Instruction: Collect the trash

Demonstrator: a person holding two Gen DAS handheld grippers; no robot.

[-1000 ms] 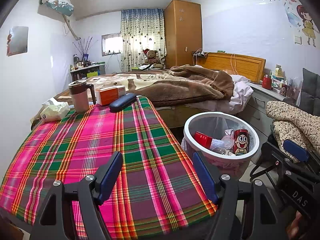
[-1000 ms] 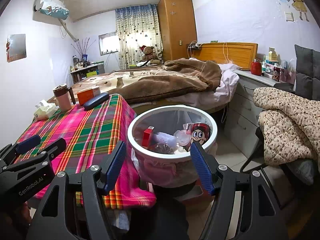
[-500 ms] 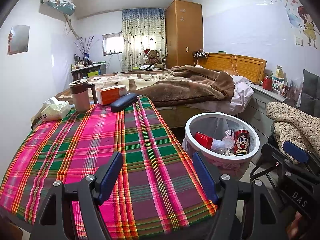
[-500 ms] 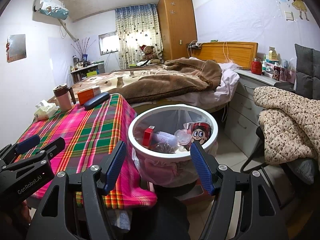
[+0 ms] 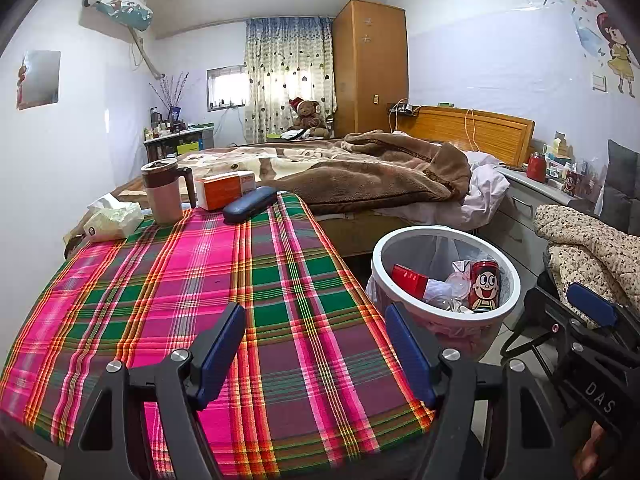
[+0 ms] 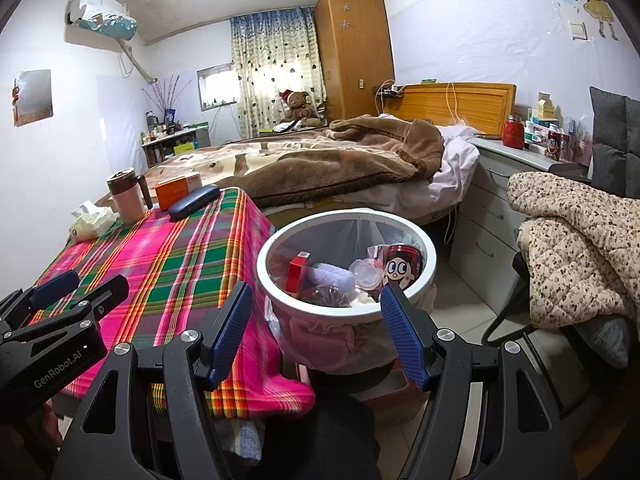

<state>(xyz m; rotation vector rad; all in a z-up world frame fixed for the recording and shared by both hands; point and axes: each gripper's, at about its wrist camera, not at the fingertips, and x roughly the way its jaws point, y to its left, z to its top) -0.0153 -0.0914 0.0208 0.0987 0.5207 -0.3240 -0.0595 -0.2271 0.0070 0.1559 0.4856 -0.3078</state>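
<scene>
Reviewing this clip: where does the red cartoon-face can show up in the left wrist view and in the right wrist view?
Left wrist: red cartoon-face can stands at the right, inside the white trash bin, against its right wall.
Right wrist: can sits just right of centre, against the bin's right wall.
Shared landmark: dark blue case on the plaid tablecloth.

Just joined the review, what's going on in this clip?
A person holds two grippers at a plaid-covered table in a bedroom, collecting trash. Both the left gripper and right gripper are open and hold nothing. The bin beside the table already holds a red can, a red box and plastic scraps. On the table's far end sit a mug, an orange box, a dark case and a tissue pack.
</scene>
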